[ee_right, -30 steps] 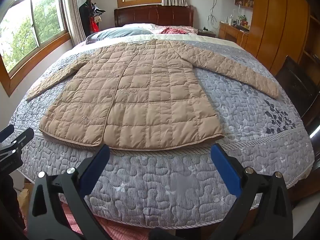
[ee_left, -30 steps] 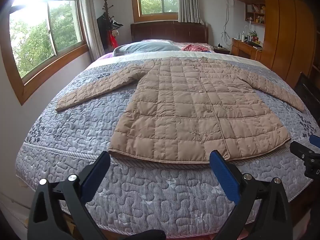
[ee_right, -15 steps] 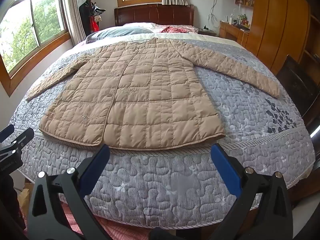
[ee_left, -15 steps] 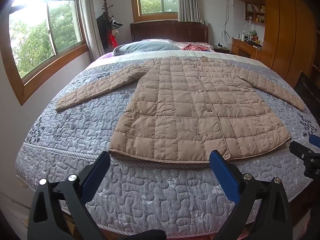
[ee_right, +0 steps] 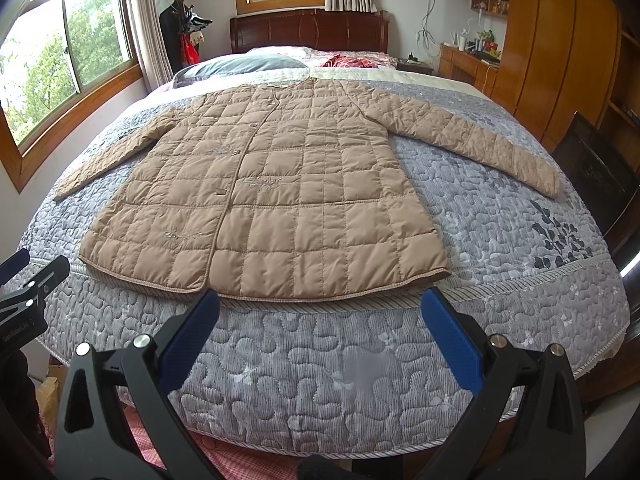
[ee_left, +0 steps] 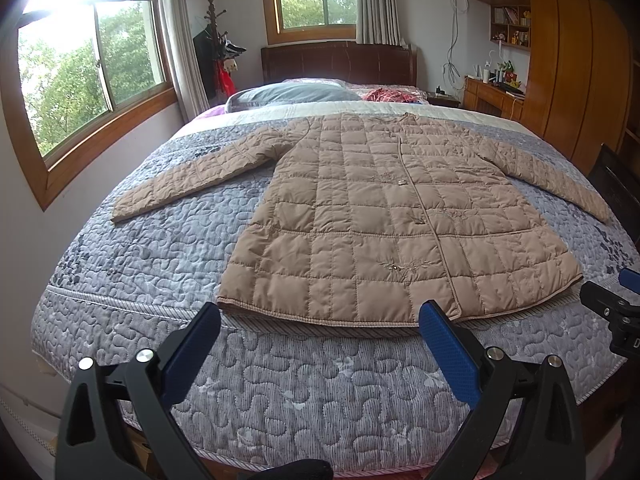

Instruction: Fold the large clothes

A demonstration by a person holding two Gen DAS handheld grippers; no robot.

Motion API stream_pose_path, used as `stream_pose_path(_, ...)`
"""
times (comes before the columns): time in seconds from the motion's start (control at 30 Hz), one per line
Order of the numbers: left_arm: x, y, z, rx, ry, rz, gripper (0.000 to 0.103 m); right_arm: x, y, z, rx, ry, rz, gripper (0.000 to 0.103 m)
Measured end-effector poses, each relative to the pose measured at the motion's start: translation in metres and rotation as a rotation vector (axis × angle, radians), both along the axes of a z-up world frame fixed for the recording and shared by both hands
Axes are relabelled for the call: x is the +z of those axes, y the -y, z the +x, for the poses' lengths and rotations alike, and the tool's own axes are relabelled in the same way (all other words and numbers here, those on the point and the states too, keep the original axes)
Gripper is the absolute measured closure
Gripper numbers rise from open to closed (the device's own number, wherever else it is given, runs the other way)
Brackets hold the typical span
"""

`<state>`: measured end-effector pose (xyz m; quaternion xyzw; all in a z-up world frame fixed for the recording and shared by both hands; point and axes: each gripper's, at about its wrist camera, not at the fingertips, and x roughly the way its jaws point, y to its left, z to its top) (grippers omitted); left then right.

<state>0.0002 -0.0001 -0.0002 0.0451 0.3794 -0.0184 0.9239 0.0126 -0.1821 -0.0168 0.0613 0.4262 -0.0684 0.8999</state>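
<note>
Lay dead ahead of both wide-open, empty grippers, left gripper (ee_left: 316,332) and right gripper (ee_right: 320,320): quilted coat (ee_left: 384,216), long axis running away, hem nearest.

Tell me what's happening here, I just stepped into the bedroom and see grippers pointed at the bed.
A person holds a gripper in each hand at the foot of the bed, about to fold a tan quilted coat. The coat lies flat and buttoned, both sleeves spread out to the sides, hem nearest the grippers. The left gripper and right gripper are both open, short of the hem and touching nothing. No fold has been made yet.
</note>
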Motion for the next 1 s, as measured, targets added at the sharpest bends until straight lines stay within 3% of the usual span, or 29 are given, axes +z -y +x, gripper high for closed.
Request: stream_pose_path(1.0,-0.0026,-0.0051,0.0011,-0.001,-0.001,0.001,0.004,0.0016,-0.0018,0.0027,0.008,0.000,-0.002,0.003)
